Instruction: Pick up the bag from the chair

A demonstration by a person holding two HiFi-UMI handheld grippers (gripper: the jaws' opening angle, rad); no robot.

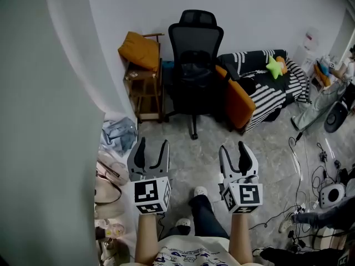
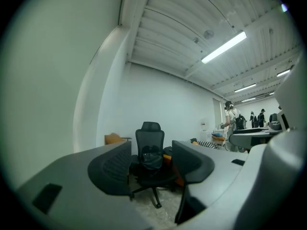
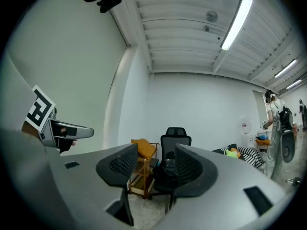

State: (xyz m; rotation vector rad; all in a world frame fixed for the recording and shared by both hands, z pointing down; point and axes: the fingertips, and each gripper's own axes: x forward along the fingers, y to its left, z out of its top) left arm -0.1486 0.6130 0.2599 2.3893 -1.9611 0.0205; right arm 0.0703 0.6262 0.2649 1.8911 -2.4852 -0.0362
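Note:
A black mesh office chair (image 1: pixel 194 65) stands against the far wall, with a dark bag (image 1: pixel 194 71) resting on its seat against the backrest. The left gripper view shows the chair (image 2: pixel 149 134) and the bag (image 2: pixel 151 158) straight ahead between the jaws, some way off. In the right gripper view the chair (image 3: pixel 175 137) is partly hidden behind the jaws. My left gripper (image 1: pixel 153 143) and right gripper (image 1: pixel 232 146) are held side by side over the floor, well short of the chair. Both are open, with nothing between their fingers.
A wooden side table (image 1: pixel 145 87) with an orange cushion (image 1: pixel 140 50) stands left of the chair. A sofa with a striped blanket (image 1: pixel 272 87) is on its right. Shoes (image 1: pixel 108 193) and clothes (image 1: pixel 119 133) lie by the left wall; cables (image 1: pixel 310 165) trail at right.

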